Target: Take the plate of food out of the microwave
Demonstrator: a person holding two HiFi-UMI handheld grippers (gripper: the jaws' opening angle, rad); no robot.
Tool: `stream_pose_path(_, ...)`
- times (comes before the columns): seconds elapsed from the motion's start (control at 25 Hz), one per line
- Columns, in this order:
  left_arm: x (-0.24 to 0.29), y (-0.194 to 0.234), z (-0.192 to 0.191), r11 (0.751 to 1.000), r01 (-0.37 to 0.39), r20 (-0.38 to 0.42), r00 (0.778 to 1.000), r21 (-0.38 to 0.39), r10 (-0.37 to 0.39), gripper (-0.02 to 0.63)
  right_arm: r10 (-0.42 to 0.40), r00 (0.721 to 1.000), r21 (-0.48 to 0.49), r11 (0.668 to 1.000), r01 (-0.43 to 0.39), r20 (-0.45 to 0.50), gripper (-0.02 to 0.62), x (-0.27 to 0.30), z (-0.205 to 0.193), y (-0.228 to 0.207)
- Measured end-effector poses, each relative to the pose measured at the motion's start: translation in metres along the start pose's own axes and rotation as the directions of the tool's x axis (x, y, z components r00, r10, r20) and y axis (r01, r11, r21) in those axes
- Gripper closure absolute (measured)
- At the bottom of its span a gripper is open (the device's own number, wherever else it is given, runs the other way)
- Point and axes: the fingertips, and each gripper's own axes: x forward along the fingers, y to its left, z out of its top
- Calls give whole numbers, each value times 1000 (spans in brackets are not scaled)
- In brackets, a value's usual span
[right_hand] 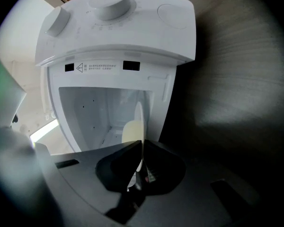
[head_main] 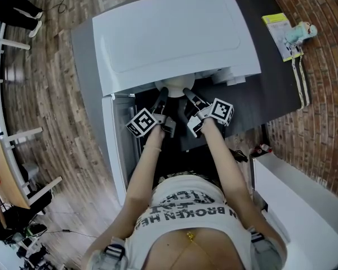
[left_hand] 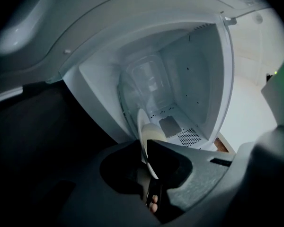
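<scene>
The microwave (head_main: pixel 174 32) was white and stood on a dark grey table (head_main: pixel 273 89). The plate (left_hand: pixel 141 122) was white; the food (left_hand: pixel 154 132) looked pale cream, though dimly seen. The left claw (left_hand: pixel 146 150) and right claw (right_hand: pixel 142 148) were dark grey, with black-and-white square markers on their cubes. At the frame's left, the floor (head_main: pixel 50 77) was brown planks.

Wood floor (head_main: pixel 56 94), brickwork (head_main: pixel 321 100), dark table (head_main: pixel 270 89)

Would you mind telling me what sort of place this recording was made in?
Probably an office or studio corner, not a kitchen: a white microwave on a dark table, wood floor, brick wall.
</scene>
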Motion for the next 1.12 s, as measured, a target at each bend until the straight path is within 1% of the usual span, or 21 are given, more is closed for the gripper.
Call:
stream_pose_path(0.12, 1, 1, -2, 997, 15, 1, 1000, -79, -15, 581, -45, 999, -78, 996, 44, -8, 577, -1, 0, -2)
stream_pose_path(0.24, 1, -1, -2, 996, 26, 4, 1000, -90, -26, 589, -48, 999, -136, 990, 44, -23, 571, 1, -1, 2)
stream_pose_path(0.32, 1, -1, -2, 995, 23, 4, 1000, -92, -22, 590, -54, 998, -150, 988, 48, -31, 566, 1, 0, 2)
stream_pose_path(0.36, 2, 0, -3, 994, 18, 5, 1000, -107, -18, 591, -60, 998, -152, 987, 55, -31, 565, 1, 1, 1)
stream_pose_path(0.48, 1, 2, -6, 981, 10, 7, 1000, -196, -8, 592, -71, 997, -192, 979, 69, -6, 547, 0, 8, 4)
stream_pose_path(0.56, -1, 1, -7, 974, 7, 3, 1000, -228, -7, 592, -67, 998, -218, 973, 70, 19, 529, -1, 15, 8)
stream_pose_path(0.72, -5, 0, -10, 971, 7, -17, 1000, -237, -11, 592, -44, 997, -197, 979, 56, 66, 525, 1, 30, 9)
stream_pose_path(0.76, -5, -1, -11, 973, 8, -24, 1000, -231, -14, 592, -44, 996, -191, 980, 57, 74, 528, 1, 33, 8)
stream_pose_path(0.8, -5, -2, -12, 975, 10, -30, 999, -221, -17, 592, -44, 996, -184, 981, 58, 76, 547, 2, 35, 6)
stream_pose_path(0.84, -6, -3, -12, 978, 12, -33, 999, -210, -20, 592, -41, 996, -173, 984, 53, 75, 566, 2, 36, 4)
stream_pose_path(0.96, -8, -4, -11, 982, 15, -36, 999, -188, -22, 592, -6, 998, -131, 991, 14, 67, 578, 1, 35, 2)
stream_pose_path(1.12, -12, -6, -12, 982, 14, -36, 999, -189, -21, 592, -5, 999, -130, 991, 12, 53, 580, -1, 30, 7)
